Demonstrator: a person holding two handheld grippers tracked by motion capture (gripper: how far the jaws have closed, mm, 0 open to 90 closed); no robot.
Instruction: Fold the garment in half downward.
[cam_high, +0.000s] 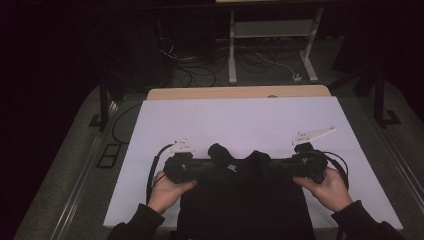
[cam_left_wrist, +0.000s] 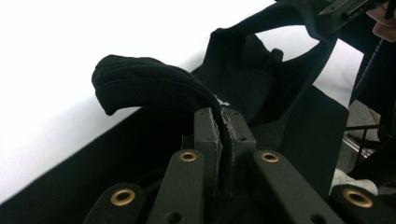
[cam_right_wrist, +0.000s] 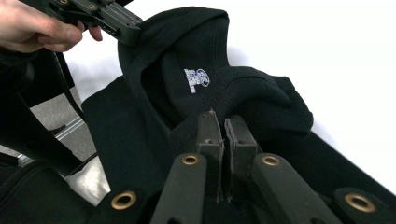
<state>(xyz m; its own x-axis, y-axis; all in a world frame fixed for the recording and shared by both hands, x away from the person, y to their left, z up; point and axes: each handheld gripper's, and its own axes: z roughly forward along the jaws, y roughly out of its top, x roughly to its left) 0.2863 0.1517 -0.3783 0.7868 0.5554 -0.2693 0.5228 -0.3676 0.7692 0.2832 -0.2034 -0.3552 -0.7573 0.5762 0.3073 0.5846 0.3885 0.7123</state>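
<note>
Fingers of the left gripper and the right gripper pinch tight on the collar of a black sweater, lying on the white table near the person's edge.

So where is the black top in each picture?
High view: the black top lies at the bottom middle of the white board, between both hands.
Left gripper view: it runs from the centre to the upper right, pinched in the left tool.
Right gripper view: it sits in the centre, pinched in the right tool.
Shared landmark: the white board.
</note>
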